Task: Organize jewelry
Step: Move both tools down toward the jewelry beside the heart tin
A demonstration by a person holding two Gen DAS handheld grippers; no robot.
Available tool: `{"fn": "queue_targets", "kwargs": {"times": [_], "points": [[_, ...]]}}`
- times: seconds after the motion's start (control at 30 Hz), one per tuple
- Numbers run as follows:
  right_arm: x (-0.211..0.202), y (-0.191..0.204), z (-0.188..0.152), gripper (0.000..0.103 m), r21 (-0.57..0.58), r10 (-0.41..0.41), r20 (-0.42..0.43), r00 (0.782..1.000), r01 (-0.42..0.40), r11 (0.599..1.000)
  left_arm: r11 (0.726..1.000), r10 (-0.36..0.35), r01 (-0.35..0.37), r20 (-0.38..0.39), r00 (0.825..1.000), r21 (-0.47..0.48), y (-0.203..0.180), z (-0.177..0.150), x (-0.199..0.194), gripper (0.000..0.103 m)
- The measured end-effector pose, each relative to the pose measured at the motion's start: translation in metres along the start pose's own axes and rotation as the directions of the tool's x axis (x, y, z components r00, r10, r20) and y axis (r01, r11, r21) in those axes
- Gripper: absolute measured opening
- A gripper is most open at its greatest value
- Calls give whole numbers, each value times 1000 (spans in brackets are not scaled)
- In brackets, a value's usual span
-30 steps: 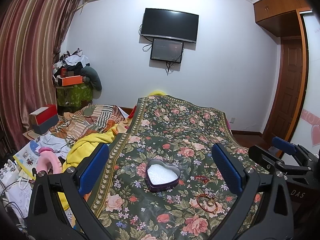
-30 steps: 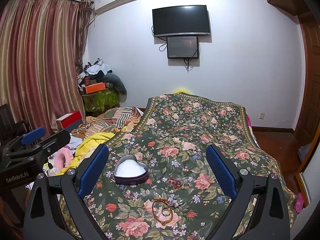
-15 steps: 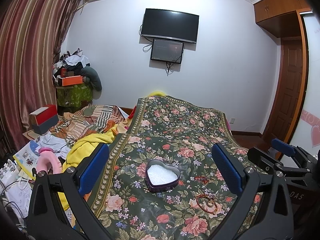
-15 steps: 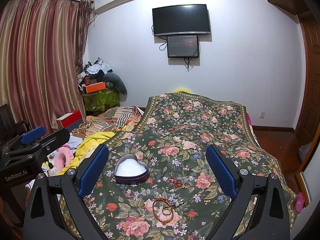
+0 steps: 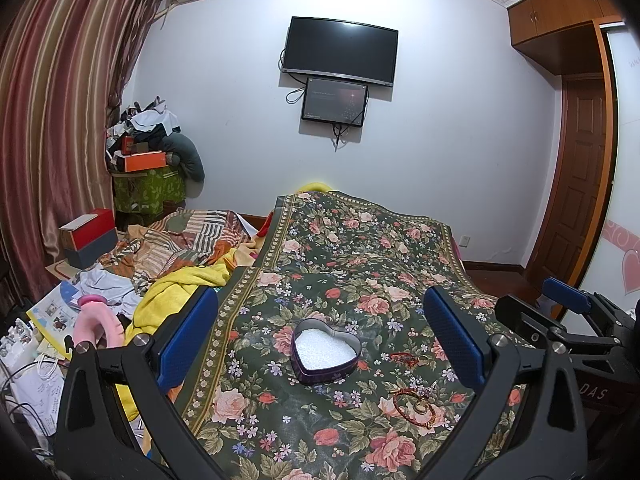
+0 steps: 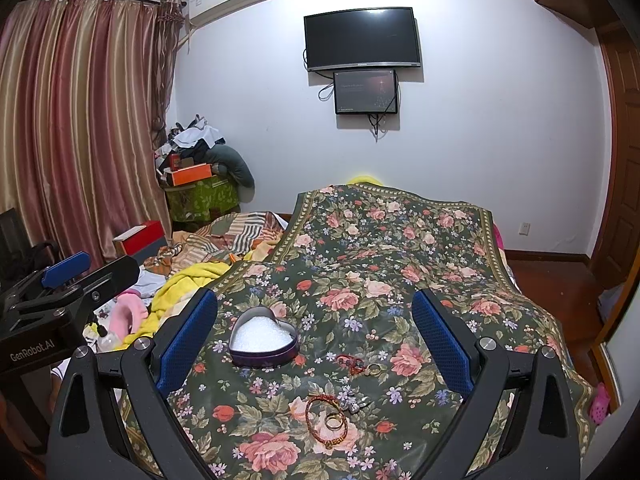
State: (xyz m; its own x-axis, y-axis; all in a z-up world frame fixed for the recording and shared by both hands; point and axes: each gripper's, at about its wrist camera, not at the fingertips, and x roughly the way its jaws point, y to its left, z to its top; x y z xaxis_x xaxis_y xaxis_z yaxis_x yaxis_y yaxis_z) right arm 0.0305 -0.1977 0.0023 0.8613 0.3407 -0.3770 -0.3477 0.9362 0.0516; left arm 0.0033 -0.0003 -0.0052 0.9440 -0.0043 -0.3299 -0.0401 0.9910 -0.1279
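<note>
Hovering above floral cloth (image 6: 360,264), both grippers empty, jaws spread wide: left gripper (image 5: 320,340), right gripper (image 6: 316,336). Heart-shaped tin (image 6: 264,338) with white filling sits on cloth. Red cord bracelet (image 6: 324,420) with gold ring (image 6: 334,421) lies nearer camera; second small red piece (image 6: 352,362) just right of tin.

Left hand-held gripper (image 5: 322,342) spread wide, empty; right hand-held gripper (image 6: 316,336) likewise.
</note>
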Motion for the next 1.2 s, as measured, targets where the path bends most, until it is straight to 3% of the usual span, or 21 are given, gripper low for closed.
{"fn": "queue_targets", "kwargs": {"times": [0.7,0.93,1.07,1.2], "points": [[6,-5,-5,97,4,-8,-12,1000,8,1000,1000,-3,3,-6,1000,0,0,1,-1,103],[10,-18,-11,97,-24,-80,-42,996,79,997,1000,-8,8,-28,1000,-5,1,-1,6,103],[19,-36,-23,97,-39,-139,-107,984,136,990,1000,-21,20,-78,997,-8,3,-4,24,103],[29,-56,-40,97,-21,-171,-205,964,170,985,999,-44,44,-195,980,-1,-1,-16,54,103]]}}
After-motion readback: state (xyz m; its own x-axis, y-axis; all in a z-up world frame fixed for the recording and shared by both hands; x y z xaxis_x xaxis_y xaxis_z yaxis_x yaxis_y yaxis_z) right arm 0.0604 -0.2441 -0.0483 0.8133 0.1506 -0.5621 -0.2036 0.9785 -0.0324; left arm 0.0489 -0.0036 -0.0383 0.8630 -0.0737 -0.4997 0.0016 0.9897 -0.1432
